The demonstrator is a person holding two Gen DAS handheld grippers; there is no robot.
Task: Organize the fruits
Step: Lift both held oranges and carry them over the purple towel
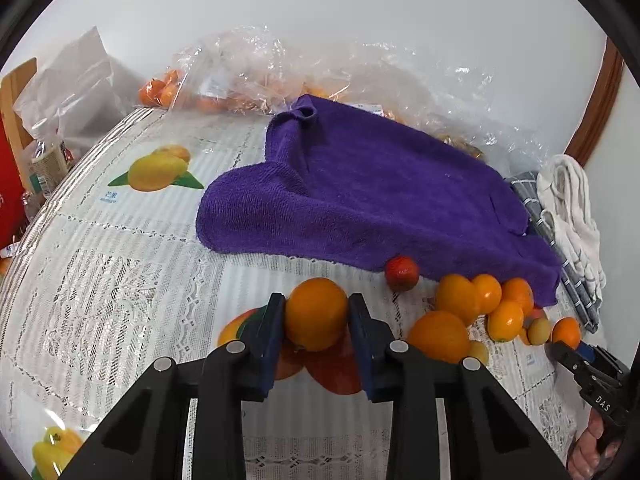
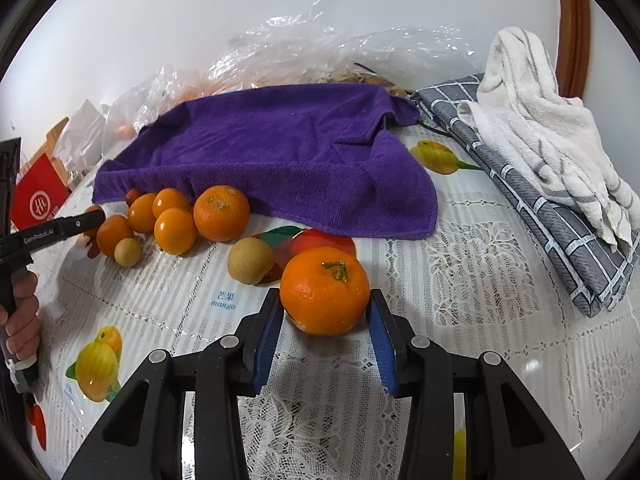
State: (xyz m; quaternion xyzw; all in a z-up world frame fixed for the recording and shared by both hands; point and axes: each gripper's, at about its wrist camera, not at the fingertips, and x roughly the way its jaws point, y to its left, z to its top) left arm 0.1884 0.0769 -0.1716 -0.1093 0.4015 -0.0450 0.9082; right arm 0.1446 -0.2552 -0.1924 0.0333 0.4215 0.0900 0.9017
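My left gripper (image 1: 317, 301) is shut on a smooth orange (image 1: 316, 322) just above the lace tablecloth (image 1: 120, 280). To its right lies a cluster of oranges (image 1: 460, 300) with a red fruit (image 1: 402, 273), at the edge of a purple towel (image 1: 360, 192). In the right wrist view, my right gripper (image 2: 325, 297) holds a stemmed mandarin (image 2: 325, 308) between its blue pads, low on the table. Left of it sit a brownish round fruit (image 2: 251, 261), a big orange (image 2: 221, 212) and several small ones (image 2: 175, 230). The left gripper (image 2: 96, 216) shows there at the far left.
Crinkled clear plastic bags (image 1: 256, 72) with more fruit line the wall behind the purple towel (image 2: 272, 160). A grey checked cloth (image 2: 560, 232) and a white towel (image 2: 540, 132) lie on the right. A red box (image 2: 40, 200) stands off the left edge. Fruit pictures are printed on the tablecloth.
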